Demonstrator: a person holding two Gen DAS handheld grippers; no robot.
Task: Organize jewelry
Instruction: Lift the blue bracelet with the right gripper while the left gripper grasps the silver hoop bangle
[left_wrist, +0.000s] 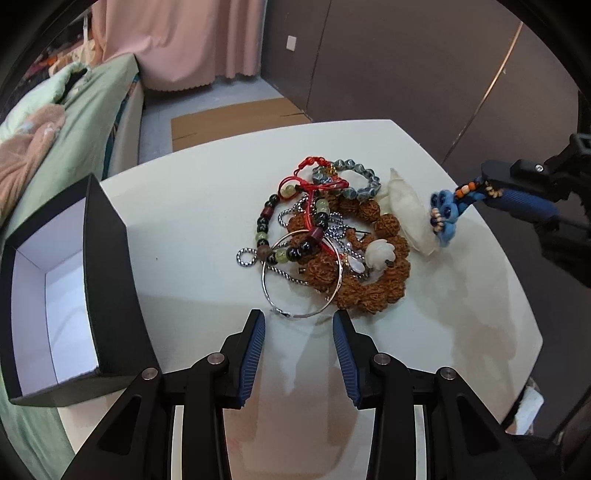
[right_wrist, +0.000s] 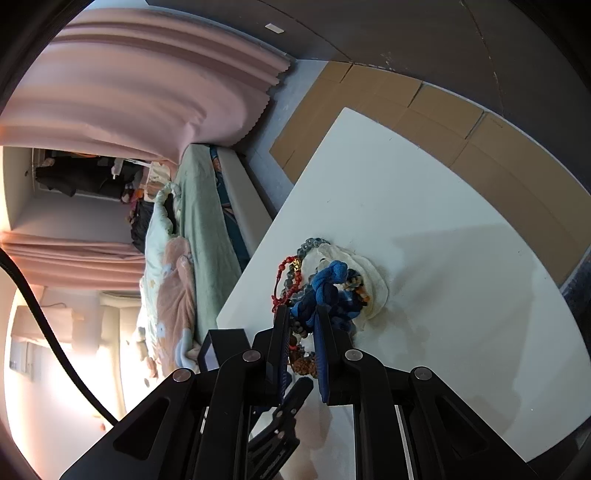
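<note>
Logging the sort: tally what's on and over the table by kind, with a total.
Beaded bracelets in the pile: 3 (brown nut beads, grey-blue beads, dark and green beads)
Silver bangle: 1
Blue knotted piece held by the right gripper: 1
Black box: 1
Total: 6

A white table (left_wrist: 192, 206) with rounded corners is seen standing beside a bed (left_wrist: 92, 110), which is covered with a pale green sheet and heaped with a peach and mint blanket (left_wrist: 26, 147). Flattened brown cardboard (left_wrist: 236, 122) is laid on the grey floor beyond the table, and a pink curtain (left_wrist: 184, 40) with a scalloped hem is hung behind it, next to a dark wall bearing a white switch plate (left_wrist: 291, 43).
</note>
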